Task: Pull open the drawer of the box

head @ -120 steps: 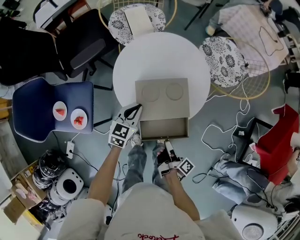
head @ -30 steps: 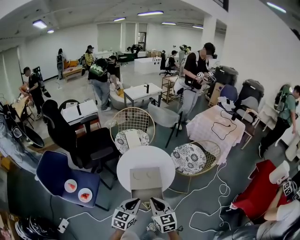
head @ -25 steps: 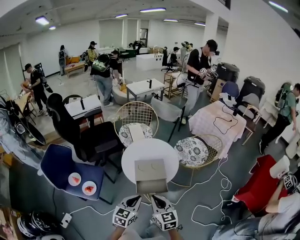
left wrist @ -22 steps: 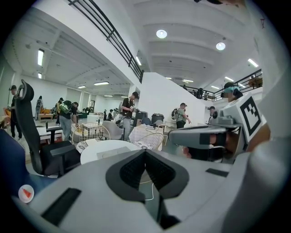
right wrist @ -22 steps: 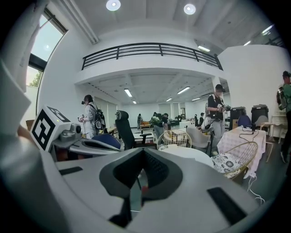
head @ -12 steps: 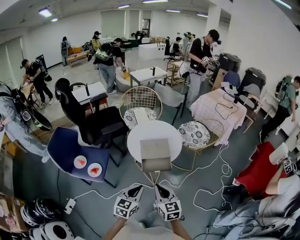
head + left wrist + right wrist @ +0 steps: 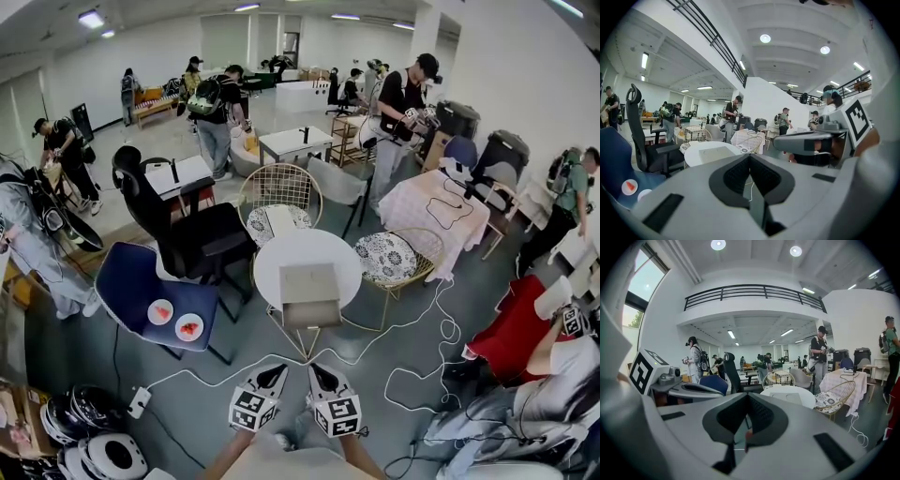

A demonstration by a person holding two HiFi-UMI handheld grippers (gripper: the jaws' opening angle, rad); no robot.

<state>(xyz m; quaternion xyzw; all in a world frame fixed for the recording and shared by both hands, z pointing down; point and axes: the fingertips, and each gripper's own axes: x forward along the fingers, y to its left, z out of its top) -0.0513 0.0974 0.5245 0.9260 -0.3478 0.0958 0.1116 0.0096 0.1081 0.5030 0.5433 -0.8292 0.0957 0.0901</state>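
Note:
The tan cardboard box (image 7: 308, 282) sits on the round white table (image 7: 271, 266), and its drawer (image 7: 312, 313) sticks out toward me. Both grippers hang low in the head view, well short of the table and side by side. My left gripper (image 7: 276, 374) is shut with nothing in it, and so is my right gripper (image 7: 315, 373). In the left gripper view the shut left gripper (image 7: 750, 160) points toward the distant box (image 7: 714, 153). The right gripper view shows the shut right gripper (image 7: 747, 400) with the box (image 7: 788, 398) far ahead.
A blue chair (image 7: 127, 284) with two plates (image 7: 174, 321) stands left of the table, a black office chair (image 7: 192, 239) behind it. Wire chairs with patterned cushions (image 7: 389, 257) flank the table. White cables (image 7: 412, 361) trail on the floor, helmets (image 7: 89, 450) lie at bottom left. Several people stand around.
Both grippers have left the box, with its drawer pulled out, and come back toward me. Over the last second the view has drawn farther from the table; both stay shut.

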